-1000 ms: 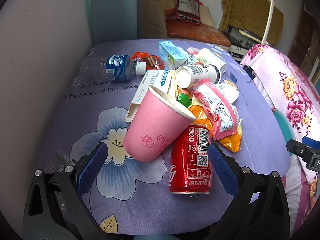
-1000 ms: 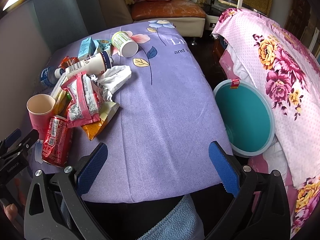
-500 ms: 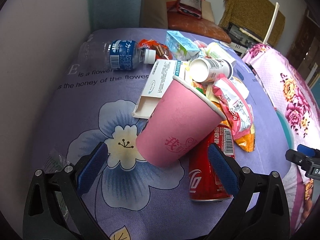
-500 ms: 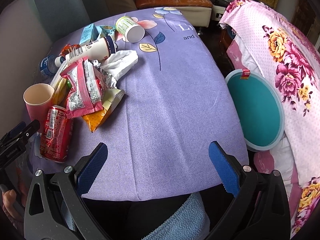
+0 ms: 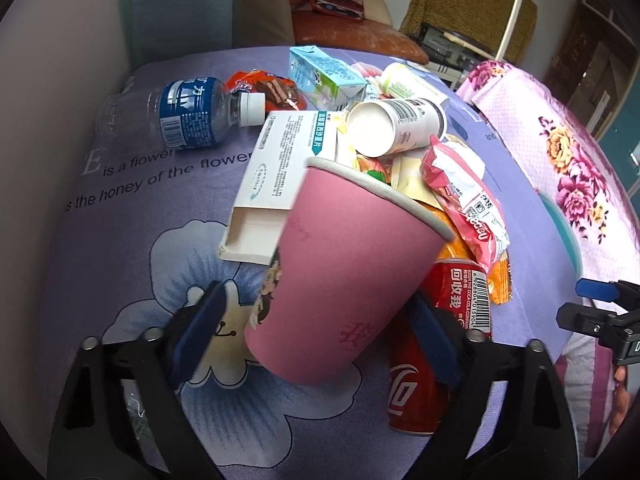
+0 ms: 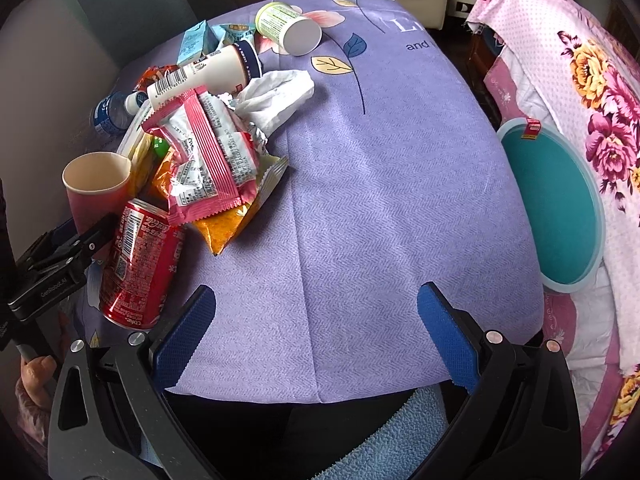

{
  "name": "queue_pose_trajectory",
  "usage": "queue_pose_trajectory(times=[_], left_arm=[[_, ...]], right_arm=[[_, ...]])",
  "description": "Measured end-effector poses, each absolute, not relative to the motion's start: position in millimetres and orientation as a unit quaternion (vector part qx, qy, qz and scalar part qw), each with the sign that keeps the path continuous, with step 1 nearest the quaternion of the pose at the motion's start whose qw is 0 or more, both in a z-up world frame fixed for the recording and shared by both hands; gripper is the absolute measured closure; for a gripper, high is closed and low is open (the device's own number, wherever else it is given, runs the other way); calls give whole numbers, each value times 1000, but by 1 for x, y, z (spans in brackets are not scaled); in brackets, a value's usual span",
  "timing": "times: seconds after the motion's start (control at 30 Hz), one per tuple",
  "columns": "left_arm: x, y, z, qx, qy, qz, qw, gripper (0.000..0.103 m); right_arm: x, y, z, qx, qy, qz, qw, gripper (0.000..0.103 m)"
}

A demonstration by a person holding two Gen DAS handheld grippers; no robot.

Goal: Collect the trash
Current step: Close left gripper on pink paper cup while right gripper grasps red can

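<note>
A pink paper cup (image 5: 340,272) stands upright at the near end of a trash pile on the purple tablecloth. My left gripper (image 5: 316,328) is open with the cup's base between its blue pads; neither pad presses on it. It shows at the left in the right wrist view (image 6: 74,246), beside the same cup (image 6: 96,188). A red cola can (image 5: 436,344) lies just right of the cup, also in the right wrist view (image 6: 138,264). My right gripper (image 6: 316,332) is open and empty above the table's near edge. A teal bin (image 6: 556,204) stands on the floor right of the table.
The pile holds pink snack wrappers (image 6: 208,156), an orange packet (image 6: 228,224), a white box (image 5: 280,176), a water bottle (image 5: 176,114), a white drink bottle (image 5: 396,126), a milk carton (image 5: 324,76) and a tissue (image 6: 280,94). A floral bedspread (image 6: 592,80) lies on the right.
My left gripper has moved forward to the pink cup, which now sits between its pads. My right gripper has shifted slightly forward over the table edge, still open.
</note>
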State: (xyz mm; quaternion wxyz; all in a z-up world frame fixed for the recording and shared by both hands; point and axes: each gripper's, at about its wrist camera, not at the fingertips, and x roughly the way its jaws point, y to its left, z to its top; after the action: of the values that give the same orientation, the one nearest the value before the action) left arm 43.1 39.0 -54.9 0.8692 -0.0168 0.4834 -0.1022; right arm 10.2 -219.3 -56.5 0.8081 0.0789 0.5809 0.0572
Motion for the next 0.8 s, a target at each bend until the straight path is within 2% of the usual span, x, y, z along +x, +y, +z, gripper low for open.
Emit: queue_pose_trajectory(times=[0.23, 0.27, 0.3, 0.33, 0.37, 0.4, 0.5, 0.6, 0.73, 0.8], left_arm=[[34, 56, -45, -27, 491, -93, 866, 37], [32, 60, -44, -27, 493, -93, 865, 37], [32, 63, -43, -25, 496, -93, 863, 37], [31, 66, -43, -22, 499, -92, 861, 37], [30, 69, -44, -21, 502, -90, 860, 37], [30, 73, -45, -21, 504, -88, 859, 37], [29, 83, -52, -24, 514, -79, 854, 36], [31, 89, -58, -30, 520, -72, 850, 36], [35, 99, -66, -39, 527, -62, 847, 36], [38, 104, -71, -46, 533, -59, 843, 36]], right_arm=[[25, -193, -53, 114, 583, 114, 796, 9], [26, -186, -54, 116, 587, 127, 791, 17], [29, -177, -55, 119, 592, 141, 785, 30], [32, -169, -57, 122, 598, 153, 777, 38], [34, -161, -60, 125, 602, 165, 771, 50], [36, -153, -63, 129, 607, 176, 764, 52], [42, -138, -67, 150, 615, 201, 747, 52], [48, -131, -70, 169, 623, 210, 735, 45], [51, -128, -62, 174, 612, 213, 742, 45], [53, -125, -62, 169, 611, 213, 743, 36]])
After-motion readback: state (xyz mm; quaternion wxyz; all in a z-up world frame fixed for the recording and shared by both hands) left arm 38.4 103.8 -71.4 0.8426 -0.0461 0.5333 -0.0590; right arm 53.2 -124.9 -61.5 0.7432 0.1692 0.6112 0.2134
